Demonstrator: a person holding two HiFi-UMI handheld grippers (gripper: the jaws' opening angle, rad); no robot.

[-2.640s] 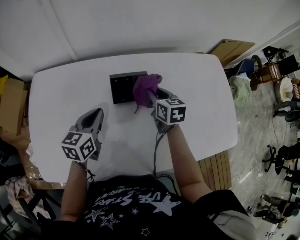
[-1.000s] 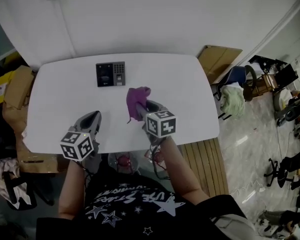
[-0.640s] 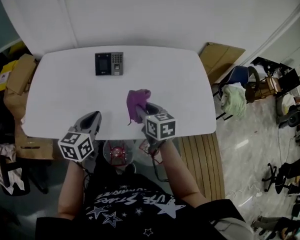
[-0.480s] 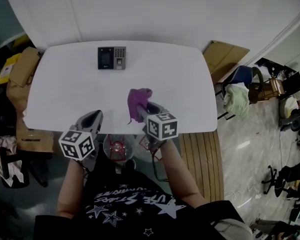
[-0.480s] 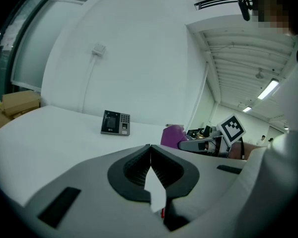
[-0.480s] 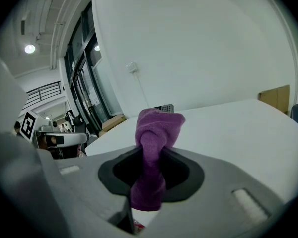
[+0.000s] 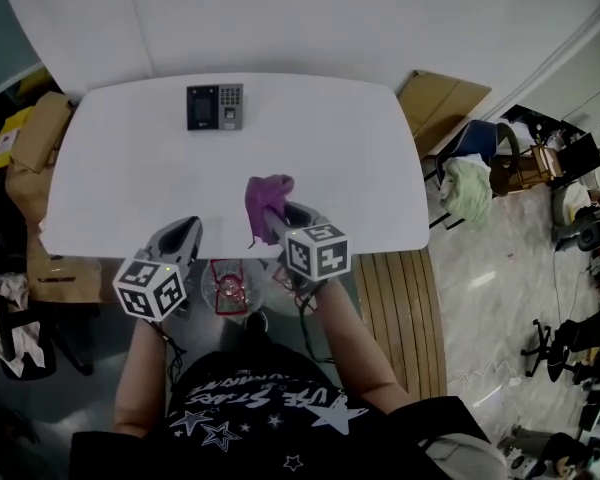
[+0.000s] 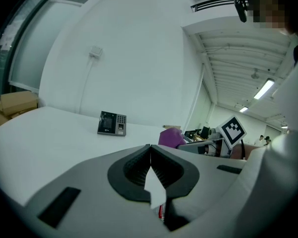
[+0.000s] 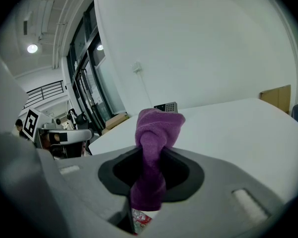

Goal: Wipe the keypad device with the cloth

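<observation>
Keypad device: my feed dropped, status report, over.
Right gripper shut on cloth, at near edge of table. Left gripper shut, empty. Keypad device at far edge, apart from cloth. Nothing between.

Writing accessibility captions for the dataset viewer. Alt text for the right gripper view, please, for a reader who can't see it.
The right gripper is shut on a purple cloth that bunches up above the grip. Beyond it a white table runs to a white wall, and the keypad device lies far off near the table's back edge, clear of the cloth.
</observation>
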